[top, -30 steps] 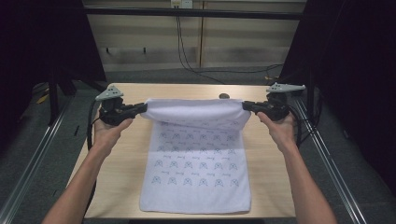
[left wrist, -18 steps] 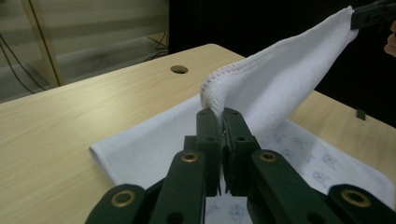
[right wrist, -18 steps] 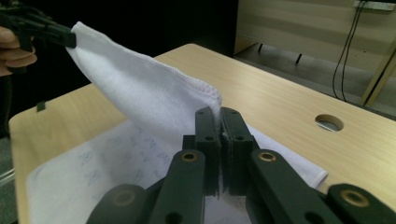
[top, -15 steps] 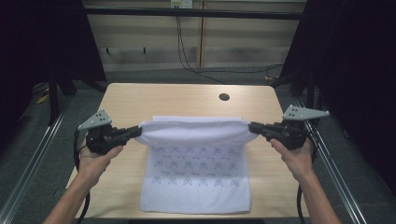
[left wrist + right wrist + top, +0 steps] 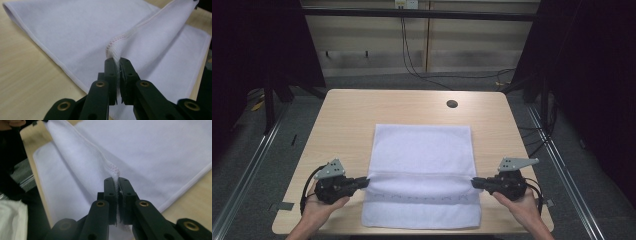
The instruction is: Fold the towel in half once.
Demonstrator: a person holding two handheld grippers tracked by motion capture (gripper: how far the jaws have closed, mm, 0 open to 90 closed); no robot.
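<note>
Each tool is clamped on a corner of the white towel (image 5: 422,170): along the left tool (image 5: 116,75) you can see the stitched hem pinched between the two black jaws, and the right tool (image 5: 117,192) shows the same, the overlocked edge standing up out of a tight bite with no gap to spare. Pinching right at the corners makes sense, since that is where a pull keeps the whole edge taut and straight instead of letting it sag in the middle. In the high view the left tool (image 5: 362,182) and the right tool (image 5: 478,183) sit level with one another on either side of the cloth, low over the near part of the worktop (image 5: 347,115), with the held edge stretched between them as a raised ridge. The far half of the towel lies flat, its folded end toward the dark round hole (image 5: 452,104) in the worktop, so the carried edge looks to be on its way to meet the near edge and finish a fold in half. A strip of patterned cloth shows below the ridge, so I judge the edges are not yet matched. Holding both corners at equal height and equal reach should let the layers land square; letting go unevenly would skew the fold.
</note>
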